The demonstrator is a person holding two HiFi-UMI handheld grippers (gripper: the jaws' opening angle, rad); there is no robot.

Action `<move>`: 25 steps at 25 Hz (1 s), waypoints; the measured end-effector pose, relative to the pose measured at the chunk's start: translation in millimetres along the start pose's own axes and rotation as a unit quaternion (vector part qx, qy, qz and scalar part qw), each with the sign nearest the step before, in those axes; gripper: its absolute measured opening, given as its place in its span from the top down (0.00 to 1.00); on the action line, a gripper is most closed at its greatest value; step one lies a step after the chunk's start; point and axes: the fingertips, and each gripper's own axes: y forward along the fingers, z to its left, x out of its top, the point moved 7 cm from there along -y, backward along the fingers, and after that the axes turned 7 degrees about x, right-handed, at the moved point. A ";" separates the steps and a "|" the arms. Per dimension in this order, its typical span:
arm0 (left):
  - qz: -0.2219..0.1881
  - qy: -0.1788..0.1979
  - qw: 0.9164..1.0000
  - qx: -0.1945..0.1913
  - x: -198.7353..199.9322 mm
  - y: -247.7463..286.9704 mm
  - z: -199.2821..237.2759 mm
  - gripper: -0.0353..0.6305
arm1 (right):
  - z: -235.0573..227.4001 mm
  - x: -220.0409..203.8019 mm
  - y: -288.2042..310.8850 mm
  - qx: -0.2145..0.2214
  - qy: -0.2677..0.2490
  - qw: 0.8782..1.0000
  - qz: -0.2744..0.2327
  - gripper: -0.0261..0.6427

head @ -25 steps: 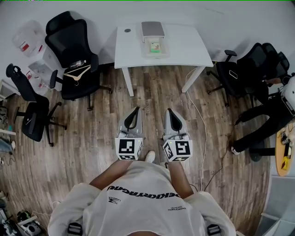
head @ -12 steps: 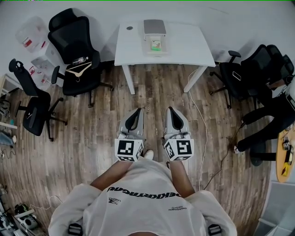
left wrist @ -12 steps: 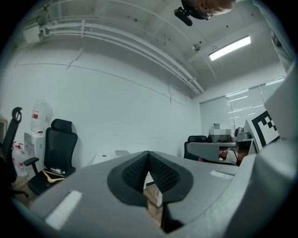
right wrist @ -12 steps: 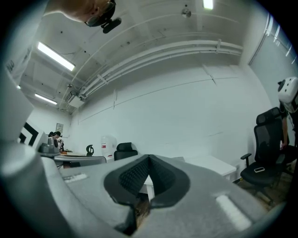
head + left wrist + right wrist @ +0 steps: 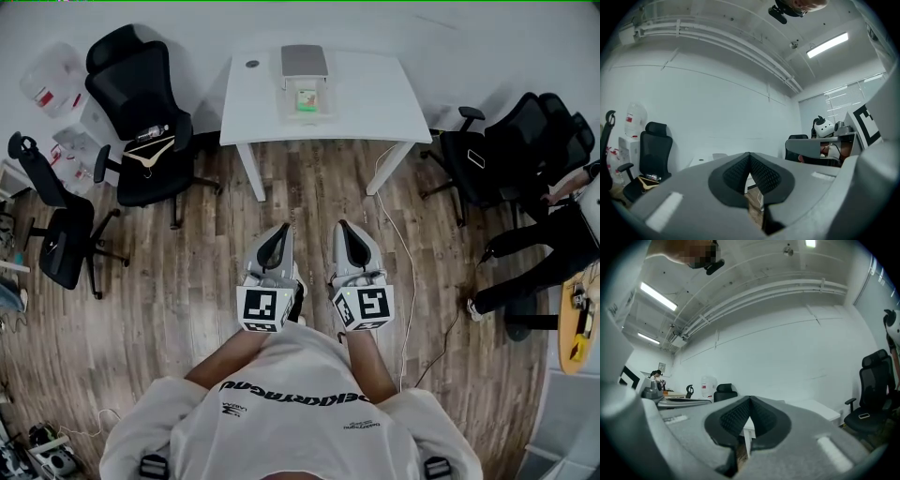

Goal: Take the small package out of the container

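We hold left gripper (image 5: 277,232) and right gripper (image 5: 345,231) side by side, low before us, pointing toward the desk (image 5: 375,103) | both jaws closed, empty

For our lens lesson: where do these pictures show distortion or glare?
Head view: fisheye bows the floor planks and white table. Left gripper view: dark round vignette; ceiling light blown out. Right gripper view: same vignette, ceiling pipes curved.

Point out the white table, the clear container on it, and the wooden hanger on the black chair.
white table (image 5: 375,98): head view, bare top to the right of the container.
clear container (image 5: 285,105): head view, its left wall.
wooden hanger (image 5: 150,153): head view, near its middle.
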 end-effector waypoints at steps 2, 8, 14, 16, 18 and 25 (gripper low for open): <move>0.001 -0.001 1.000 -0.002 -2.3 19.1 -0.5 0.95 | -14.7 -0.5 10.7 0.002 0.004 1.000 0.003 0.97; -0.020 0.011 1.000 -0.003 3.8 70.8 6.6 0.94 | -48.7 5.1 51.9 0.008 0.002 1.000 -0.007 0.97; -0.014 -0.012 1.000 -0.002 9.9 123.0 22.0 0.94 | -75.5 8.6 95.9 0.017 -0.003 1.000 -0.012 0.97; -0.014 -0.017 1.000 -0.002 14.0 138.8 26.7 0.94 | -84.9 11.4 109.9 0.015 -0.002 1.000 -0.013 0.97; -0.015 -0.019 1.000 -0.002 18.2 153.4 30.8 0.94 | -93.6 13.8 123.9 0.012 -0.002 1.000 -0.011 0.97; -0.006 -0.031 0.999 0.004 25.7 206.6 49.8 0.94 | -123.8 16.9 175.7 0.009 0.011 1.000 -0.001 0.96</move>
